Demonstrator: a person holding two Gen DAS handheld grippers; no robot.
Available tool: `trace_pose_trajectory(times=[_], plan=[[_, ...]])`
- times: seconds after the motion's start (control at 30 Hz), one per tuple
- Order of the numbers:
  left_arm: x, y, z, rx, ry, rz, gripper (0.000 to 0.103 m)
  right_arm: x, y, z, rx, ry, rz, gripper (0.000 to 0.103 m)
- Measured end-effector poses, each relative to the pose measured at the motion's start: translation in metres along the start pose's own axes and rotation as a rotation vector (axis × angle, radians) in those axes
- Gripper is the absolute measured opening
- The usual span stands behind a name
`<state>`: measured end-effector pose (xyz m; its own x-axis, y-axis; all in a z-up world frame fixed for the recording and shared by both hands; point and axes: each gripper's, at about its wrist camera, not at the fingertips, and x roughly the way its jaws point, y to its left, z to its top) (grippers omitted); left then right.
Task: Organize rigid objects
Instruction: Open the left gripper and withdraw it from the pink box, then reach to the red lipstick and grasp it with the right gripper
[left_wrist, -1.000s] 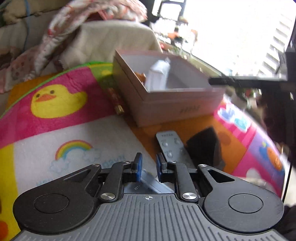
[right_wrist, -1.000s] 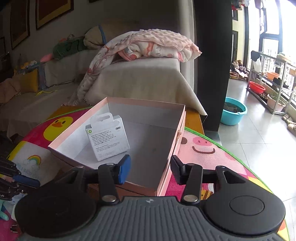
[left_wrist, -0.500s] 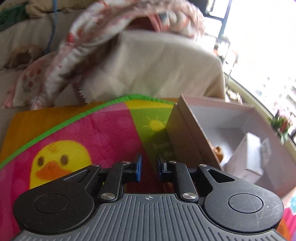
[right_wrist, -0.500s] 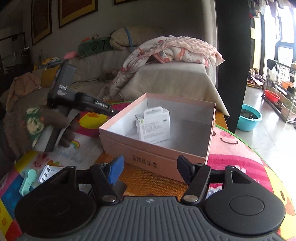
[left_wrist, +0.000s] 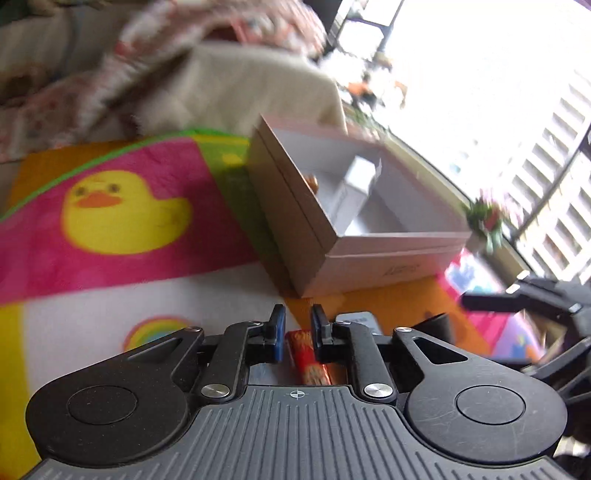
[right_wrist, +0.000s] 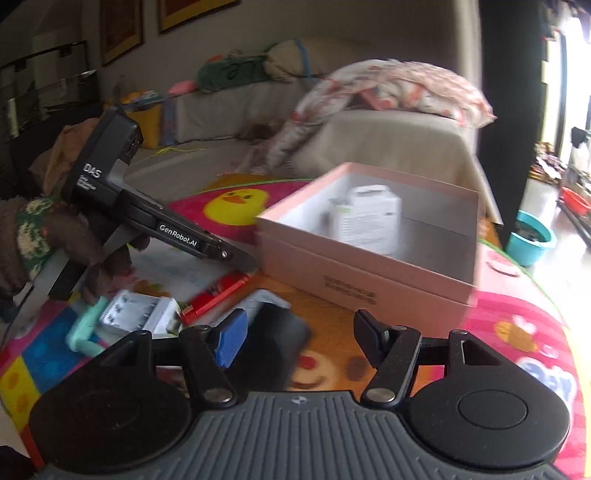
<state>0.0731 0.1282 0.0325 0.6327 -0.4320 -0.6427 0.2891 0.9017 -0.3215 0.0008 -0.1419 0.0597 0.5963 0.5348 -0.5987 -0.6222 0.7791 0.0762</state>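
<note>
Cartoon mat (right_wrist: 517, 332) holds open pink box (right_wrist: 369, 280)

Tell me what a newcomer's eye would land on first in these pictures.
The open pink box in the middle of the bright cartoon mat draws the eye first, with a small white package standing inside it. Next comes the big yellow duck printed on the mat to the box's left. In front of the box lies a scatter of small things, among them a red packet and a white battery case.
</note>
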Motion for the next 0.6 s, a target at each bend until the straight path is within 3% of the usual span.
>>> trace_pose_trajectory(times=[0.1, 0.23, 0.37, 0.43, 0.57, 0.6], plan=[[-0.056, -0.008, -0.028, -0.003, -0.101, 0.122, 0.017, 0.011, 0.018, 0.005, -0.035, 0.018, 0.005, 0.064], [-0.108, -0.01, -0.076, -0.051, -0.082, 0.256, 0.017, 0.029, 0.019, 0.002, -0.071, 0.045, -0.069, 0.067], [-0.121, -0.001, -0.118, -0.205, 0.012, 0.224, 0.017, 0.036, 0.009, -0.01, -0.159, 0.05, -0.283, 0.068], [-0.115, -0.001, -0.128, -0.227, 0.012, 0.202, 0.017, 0.031, -0.001, -0.014, -0.158, 0.054, -0.345, 0.068], [-0.091, 0.0, -0.114, -0.253, -0.036, 0.158, 0.016, -0.002, -0.024, -0.018, -0.045, 0.061, -0.225, 0.069], [-0.081, -0.004, -0.11, -0.251, -0.037, 0.137, 0.016, -0.012, -0.026, -0.019, -0.023, 0.057, -0.183, 0.073]])
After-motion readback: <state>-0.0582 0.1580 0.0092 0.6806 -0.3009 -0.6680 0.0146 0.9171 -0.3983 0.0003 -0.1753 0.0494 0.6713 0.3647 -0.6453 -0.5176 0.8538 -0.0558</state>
